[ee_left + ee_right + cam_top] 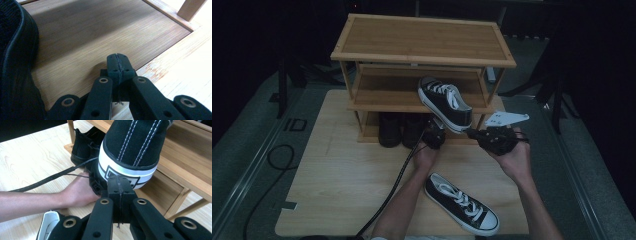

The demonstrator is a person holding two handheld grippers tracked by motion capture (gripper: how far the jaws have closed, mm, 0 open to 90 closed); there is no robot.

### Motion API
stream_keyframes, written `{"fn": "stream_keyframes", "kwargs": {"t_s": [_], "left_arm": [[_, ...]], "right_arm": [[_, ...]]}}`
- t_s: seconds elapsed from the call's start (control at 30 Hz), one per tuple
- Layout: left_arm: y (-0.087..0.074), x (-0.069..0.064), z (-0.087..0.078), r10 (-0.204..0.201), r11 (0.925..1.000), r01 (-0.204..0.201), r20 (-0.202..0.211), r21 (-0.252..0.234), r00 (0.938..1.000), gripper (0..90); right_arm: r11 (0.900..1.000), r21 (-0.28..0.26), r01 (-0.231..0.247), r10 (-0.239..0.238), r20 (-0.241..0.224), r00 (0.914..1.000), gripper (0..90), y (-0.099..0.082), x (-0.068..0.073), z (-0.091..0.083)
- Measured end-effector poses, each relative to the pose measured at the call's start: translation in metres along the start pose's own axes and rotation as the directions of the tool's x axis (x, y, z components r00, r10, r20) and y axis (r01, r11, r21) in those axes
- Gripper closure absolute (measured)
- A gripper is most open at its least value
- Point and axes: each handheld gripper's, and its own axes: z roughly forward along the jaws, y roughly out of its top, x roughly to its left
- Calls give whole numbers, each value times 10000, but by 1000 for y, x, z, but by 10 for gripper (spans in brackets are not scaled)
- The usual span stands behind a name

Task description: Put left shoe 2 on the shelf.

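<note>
We see the sneaker [445,103] propped at the rack's [422,60] middle shelf; left gripper [433,136] and right gripper [119,185], jaws clenched empty, seemingly nudge its heel inward.

Two matte black two-jaw grippers. Left gripper [117,65]: blocky black pads, each with small dark screws, carried on flat black link bars with brass-ringed pivot holes; rounded black lugs with brass-ringed holes at the base. Right gripper [120,187]: same build, same brass-ringed pivots. Grey three-cornered plate [506,119] with small holes sits atop the right gripper. Thick black cable [398,180] trails from the left gripper. Forearms bare, no sleeves over them.
</note>
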Motion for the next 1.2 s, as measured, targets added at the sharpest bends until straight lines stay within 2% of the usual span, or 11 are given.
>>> {"fn": "stream_keyframes", "kwargs": {"t_s": [0.23,0.33,0.7,1.0,1.03,1.07,1.1,1.2], "left_arm": [[0,-1,0,-67,10000,67,-6,-47,10000,900],[0,0,0,41,10000,-40,-11,19,10000,900],[-1,-1,0,9,10000,-9,-93,-6,10000,900],[-1,-2,1,-102,9999,100,-152,-115,9998,900],[-1,-3,1,-172,9997,169,-175,-203,9997,900],[-1,-2,1,-8,10000,8,-62,-93,10000,900],[-1,-3,1,-108,9999,109,60,-104,9999,900],[-1,-3,1,-91,9999,90,-62,-86,9999,900]], "right_arm": [[9999,-84,109,-112,-346,9993,900,6,5,11],[9999,-93,132,-136,-462,9988,900,9,7,16],[9985,-160,516,-527,-775,9956,900,24,17,39],[9993,-219,315,-333,-899,9954,900,30,12,53],[9993,-219,315,-333,-899,9954,900,30,12,53],[9993,-220,317,-336,-931,9951,900,31,11,55],[9993,-201,329,-346,-936,9950,900,32,11,56],[9986,-185,497,-513,-1041,9932,900,38,14,62]]}}
